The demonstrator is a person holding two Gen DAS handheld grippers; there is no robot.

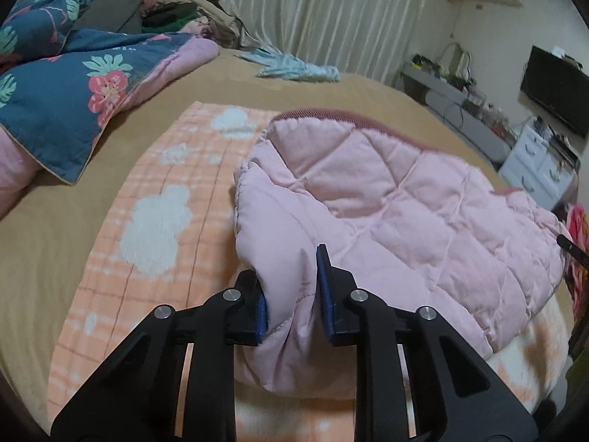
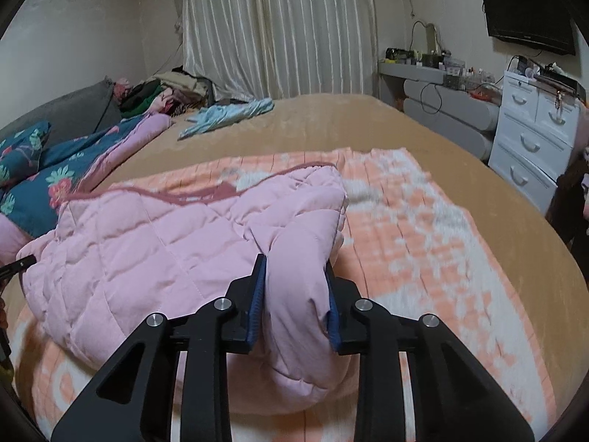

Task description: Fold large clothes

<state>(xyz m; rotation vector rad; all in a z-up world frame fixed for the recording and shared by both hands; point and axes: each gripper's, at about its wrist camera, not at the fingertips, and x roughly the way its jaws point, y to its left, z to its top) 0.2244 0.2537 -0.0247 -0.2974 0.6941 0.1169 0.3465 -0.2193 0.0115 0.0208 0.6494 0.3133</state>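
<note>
A pink quilted jacket (image 1: 397, 213) with a darker ribbed hem lies on an orange-and-white checked blanket (image 1: 154, 221) spread over the tan bed. My left gripper (image 1: 291, 294) is shut on the jacket's near left end, with pink fabric bunched between its blue pads (image 1: 324, 287). In the right wrist view the same jacket (image 2: 147, 243) stretches away to the left. My right gripper (image 2: 296, 294) is shut on the jacket's near right end, a thick fold pinched between its pads. The blanket (image 2: 423, 243) shows to the right of that fold. The other gripper's tip peeks in at each view's edge.
A blue floral quilt (image 1: 73, 84) with pink lining is heaped at the left of the bed, and a light blue garment (image 1: 298, 66) lies near the far edge. A clothes pile (image 2: 162, 92) sits by the curtain. White drawers (image 2: 533, 136), a grey desk and a wall television stand at right.
</note>
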